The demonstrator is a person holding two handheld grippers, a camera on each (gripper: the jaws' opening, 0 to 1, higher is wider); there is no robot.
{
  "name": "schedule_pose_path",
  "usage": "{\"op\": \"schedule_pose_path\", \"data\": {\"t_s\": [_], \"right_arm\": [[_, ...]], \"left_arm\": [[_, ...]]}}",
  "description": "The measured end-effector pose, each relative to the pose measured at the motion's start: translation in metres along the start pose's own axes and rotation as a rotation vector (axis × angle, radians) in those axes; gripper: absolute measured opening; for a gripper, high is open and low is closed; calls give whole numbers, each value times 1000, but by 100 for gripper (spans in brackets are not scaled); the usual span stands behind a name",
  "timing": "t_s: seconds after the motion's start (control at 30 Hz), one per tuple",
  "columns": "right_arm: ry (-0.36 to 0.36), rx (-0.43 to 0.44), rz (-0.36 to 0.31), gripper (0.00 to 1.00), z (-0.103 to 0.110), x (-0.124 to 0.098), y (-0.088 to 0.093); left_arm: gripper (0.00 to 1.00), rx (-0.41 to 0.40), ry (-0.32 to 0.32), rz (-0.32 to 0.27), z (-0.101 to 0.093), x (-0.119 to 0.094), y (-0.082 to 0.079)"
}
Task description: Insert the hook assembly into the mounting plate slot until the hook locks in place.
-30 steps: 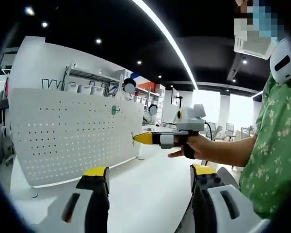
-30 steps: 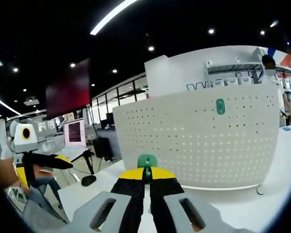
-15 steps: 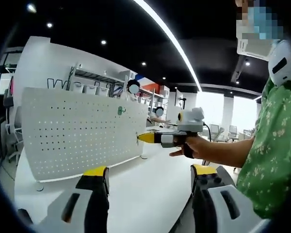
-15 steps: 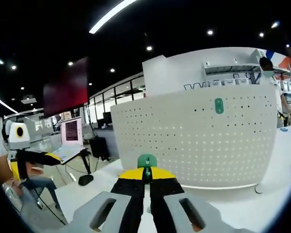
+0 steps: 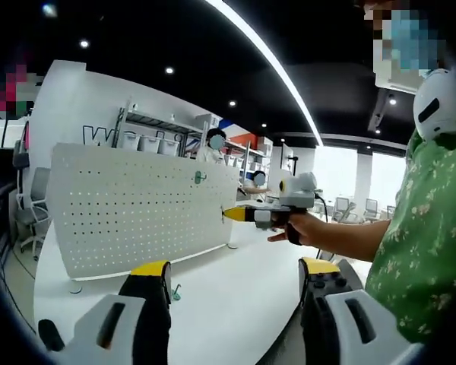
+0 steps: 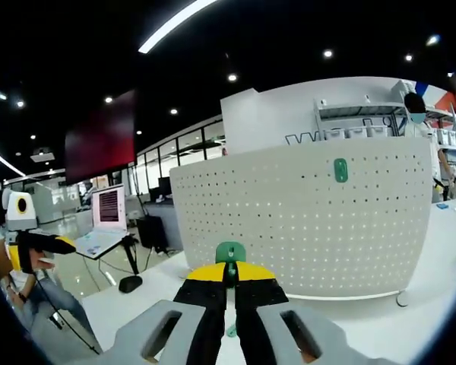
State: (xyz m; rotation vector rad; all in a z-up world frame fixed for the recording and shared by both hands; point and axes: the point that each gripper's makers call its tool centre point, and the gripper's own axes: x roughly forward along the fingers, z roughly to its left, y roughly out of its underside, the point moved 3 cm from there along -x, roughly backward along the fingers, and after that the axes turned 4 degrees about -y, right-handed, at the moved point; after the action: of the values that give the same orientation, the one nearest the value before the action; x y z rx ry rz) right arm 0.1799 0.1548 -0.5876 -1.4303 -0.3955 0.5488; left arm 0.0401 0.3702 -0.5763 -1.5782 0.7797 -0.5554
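In the right gripper view, the right gripper (image 6: 230, 275) has its yellow-tipped jaws pressed together on a small green hook (image 6: 230, 253), which sticks up between the tips. A second green piece (image 6: 231, 331) shows lower down in the gap between the jaws, but I cannot tell what it is. In front stands the white pegboard (image 6: 304, 220), upright on a white table (image 6: 433, 315), with many rows of small holes. One green hook piece (image 6: 340, 169) is already mounted high on the board, right of centre. Behind the board, dark letters are on a white wall (image 6: 289, 114), but the board hides most of them and they cannot be read. The left gripper (image 6: 42, 243) comes in from the left edge of this view, held in a hand.

In the left gripper view, the left gripper (image 5: 234, 274) has its jaws wide apart, with nothing between them. The same pegboard (image 5: 137, 209) stands ahead on the table. A small green hook (image 5: 175, 293) lies on the table just beside the left jaw. On the wall behind, only a large "W" (image 5: 95, 135) can be read.
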Motion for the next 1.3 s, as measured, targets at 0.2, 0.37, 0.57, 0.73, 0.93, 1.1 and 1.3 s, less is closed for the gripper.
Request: {"op": "schedule_pose_path", "data": {"t_s": [0.2, 0.37, 0.57, 0.73, 0.93, 1.1, 1.3], "right_arm": [[8, -3, -2, 1, -3, 0, -2], [22, -3, -15, 1, -5, 1, -5], [34, -12, -26, 1, -7, 2, -10], [60, -25, -41, 1, -15, 4, -18], [85, -36, -55, 1, -23, 13, -26], [99, -52, -63, 1, -26, 22, -31], [119, -60, -67, 1, -34, 28, -32]], "left_arm": [[70, -19, -27, -14, 1, -14, 0], [69, -17, -26, -22, -5, -10, -2], [68, 9, -19, -1, -13, 3, -1], [69, 14, -14, -5, -16, 4, -3], [70, 12, -18, -11, -15, 10, -6], [70, 12, -15, -31, -16, 20, -12], [72, 22, -12, -29, -17, 33, -14]]}}
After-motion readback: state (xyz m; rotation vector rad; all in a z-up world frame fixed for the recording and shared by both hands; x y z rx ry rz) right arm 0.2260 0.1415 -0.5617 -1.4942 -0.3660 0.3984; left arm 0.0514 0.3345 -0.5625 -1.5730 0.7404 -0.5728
